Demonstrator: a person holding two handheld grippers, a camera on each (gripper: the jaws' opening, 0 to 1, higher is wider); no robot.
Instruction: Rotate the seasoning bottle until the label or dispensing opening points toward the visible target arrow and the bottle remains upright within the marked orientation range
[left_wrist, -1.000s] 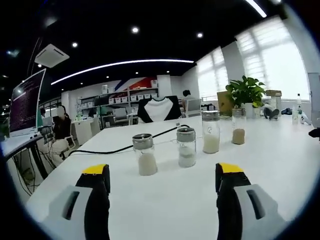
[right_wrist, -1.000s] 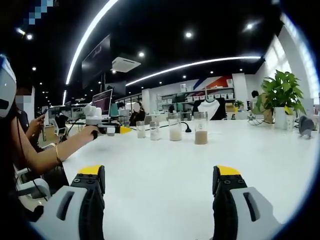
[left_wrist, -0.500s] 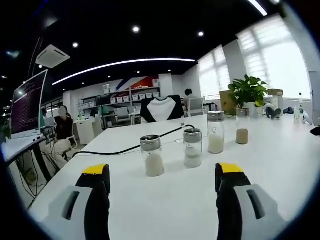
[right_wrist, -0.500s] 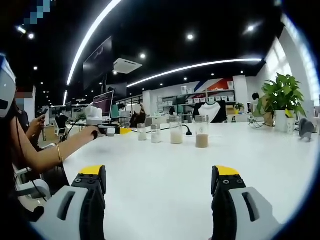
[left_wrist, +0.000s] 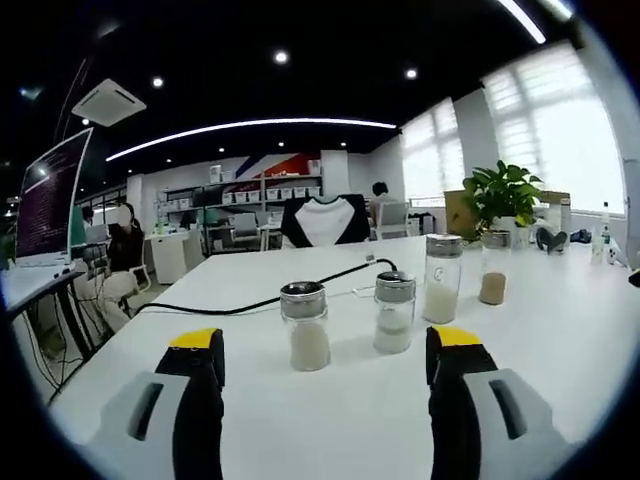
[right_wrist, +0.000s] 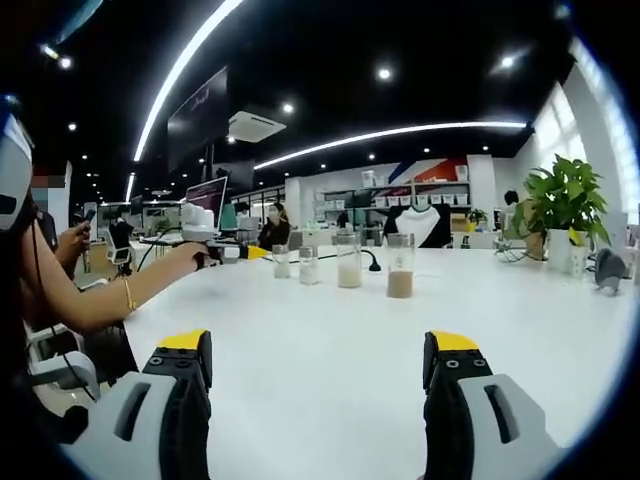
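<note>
Through the left gripper view, my left gripper (left_wrist: 320, 350) hovers low over the white table (left_wrist: 560, 330) with its yellow-tipped jaws spread wide and nothing between them. Just ahead, standing upright in a slanting row, are four glass seasoning bottles with metal caps. The nearest seasoning bottle (left_wrist: 306, 327) holds pale powder and sits between my jaws as I see it, though well clear of them. Beside it to the right is a second shaker (left_wrist: 394, 313) with white grains, then a taller shaker (left_wrist: 441, 292), and farthest a shaker with brown seasoning (left_wrist: 493, 279). A black cable (left_wrist: 250, 301) snakes across the table behind them. A potted plant (left_wrist: 505, 195) stands at the far right, and a monitor (left_wrist: 45, 200) rises at the left edge. I cannot make out any arrow or label marking from here.

Through the right gripper view, my right gripper (right_wrist: 318, 350) also hangs wide open and empty above the bare table. The same row of bottles stands far off, the brown one (right_wrist: 401, 267) closest to me. At the left my left hand (right_wrist: 190, 256) holds the other gripper toward the row.
</note>
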